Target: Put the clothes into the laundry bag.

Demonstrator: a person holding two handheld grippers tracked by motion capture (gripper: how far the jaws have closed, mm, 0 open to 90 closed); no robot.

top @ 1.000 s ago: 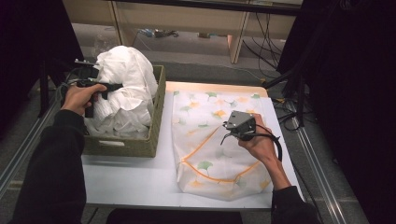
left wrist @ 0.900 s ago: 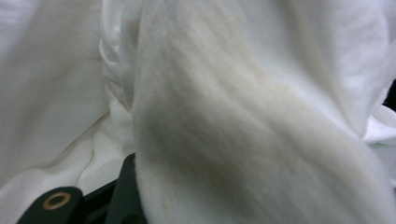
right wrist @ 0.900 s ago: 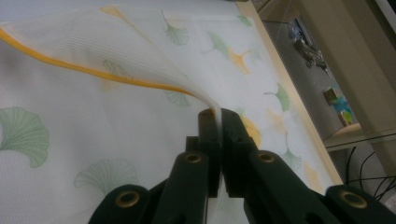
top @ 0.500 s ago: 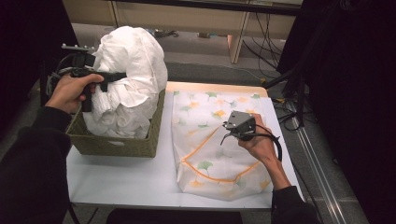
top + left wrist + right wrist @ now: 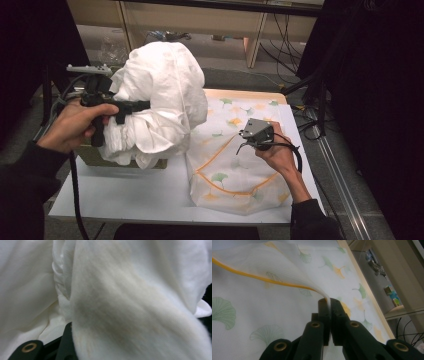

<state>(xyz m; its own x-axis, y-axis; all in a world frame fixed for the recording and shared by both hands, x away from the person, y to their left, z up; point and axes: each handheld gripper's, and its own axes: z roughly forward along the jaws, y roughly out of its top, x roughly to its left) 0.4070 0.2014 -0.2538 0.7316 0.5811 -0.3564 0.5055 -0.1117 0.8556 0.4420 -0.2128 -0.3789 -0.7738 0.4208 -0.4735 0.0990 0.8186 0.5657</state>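
A person is standing at a white table (image 5: 125, 195) and holding a gripper in each hand.

The left gripper (image 5: 142, 105) is reaching sideways into a big bundle of white cloth (image 5: 160, 100). Its black jaws are closed partway, and the cloth is bunched up between them, so it is holding the bundle. The bundle is hanging up in the air, above a woven basket (image 5: 92, 156) at the left side of the table. The bottom folds of the cloth are drooping down over the basket's rim. In the left gripper view, the white cloth (image 5: 125, 302) is sitting right up against the camera, and it is draping over the jaws at the bottom.

The right gripper (image 5: 243, 134) is resting on a thin mesh bag (image 5: 235, 175) with green and orange leaves printed on it. The bag is lying flat on the right side of the table, just beside the basket. It has an orange trim along its opening. In the right gripper view, the right gripper (image 5: 329, 302) is squeezing its two jaws tight together on the edge of the mesh bag (image 5: 274, 265). It is lifting that orange-trimmed edge a little way up off the rest of the bag.
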